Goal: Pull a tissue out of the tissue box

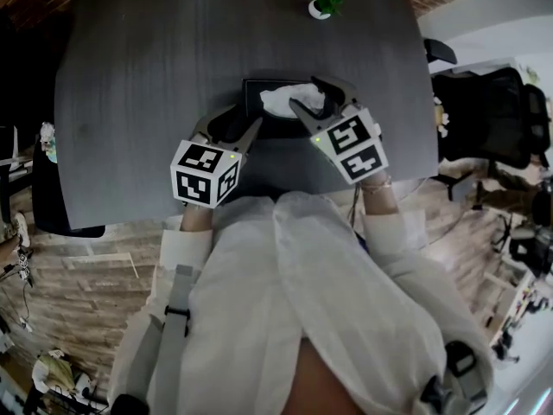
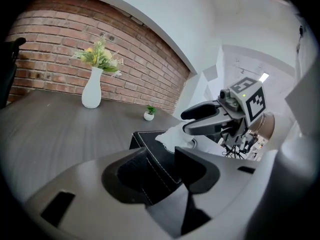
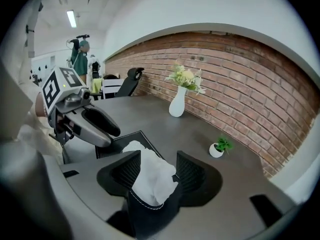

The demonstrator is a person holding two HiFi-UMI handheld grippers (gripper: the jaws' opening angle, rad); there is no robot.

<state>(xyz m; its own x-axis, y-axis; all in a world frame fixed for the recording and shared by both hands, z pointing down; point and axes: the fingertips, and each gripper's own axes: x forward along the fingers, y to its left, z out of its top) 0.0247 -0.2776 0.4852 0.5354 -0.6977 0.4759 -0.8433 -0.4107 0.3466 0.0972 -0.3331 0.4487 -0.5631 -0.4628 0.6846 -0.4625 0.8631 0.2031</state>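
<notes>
Seen from the head view, the black tissue box point(image 1: 252, 86) lies on the dark grey table point(image 1: 130, 102) at the centre of the frame, with a white tissue point(image 1: 281, 100) bunched up out of its top. The left gripper point(image 1: 232, 126) meets the box's left end and the right gripper point(image 1: 315, 96) sits over the tissue, but from above the jaw spread is hard to read. The left gripper view settles its side. Its jaws are spread wide at lower centre, with a stitched corner of the box between them and no squeeze on it. The right gripper hangs over the tissue at that frame's right. In the right gripper view the jaws are likewise wide apart. The tissue stands up between them, leaning toward the left-hand one, and is not pinched. The flowers in the white vase point(image 3: 177, 104) show only in the two gripper views, and a distant person point(image 3: 80, 54) shows only at the upper left of the right gripper view. The small potted plant point(image 1: 326, 3) appears in all three
</notes>
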